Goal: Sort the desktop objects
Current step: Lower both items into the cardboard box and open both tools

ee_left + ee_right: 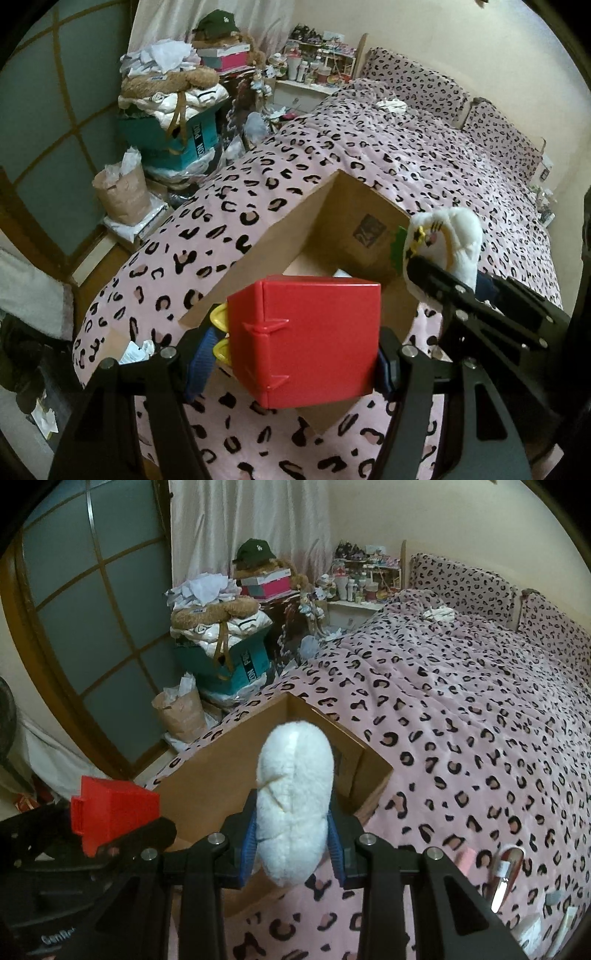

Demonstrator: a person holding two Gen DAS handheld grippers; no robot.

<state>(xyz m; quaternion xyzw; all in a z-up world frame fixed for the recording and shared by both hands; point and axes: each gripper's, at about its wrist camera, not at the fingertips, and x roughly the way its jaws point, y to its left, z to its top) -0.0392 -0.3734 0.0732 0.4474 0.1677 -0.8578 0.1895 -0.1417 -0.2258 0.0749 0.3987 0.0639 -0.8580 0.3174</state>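
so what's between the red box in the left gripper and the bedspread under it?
The open cardboard box on the pink bedspread. In the left wrist view, the red box, clamped in the left gripper, is above its opening.

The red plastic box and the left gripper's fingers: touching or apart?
Touching. In the left wrist view the left gripper has a blue-padded finger pressed against each side of the red plastic box, holding it above the cardboard box.

We're looking across a bed [461,709] spread with a pink leopard-print cover, matching pillows [461,579] propped against a cream wall [461,520]. On our left we have a sliding screen [96,627] of frosted panes in brown wood, a pale curtain [251,513] beside it. At the far end a cluttered shelf [364,579], and heaped boxes and clothes [221,635] crowd the corner.
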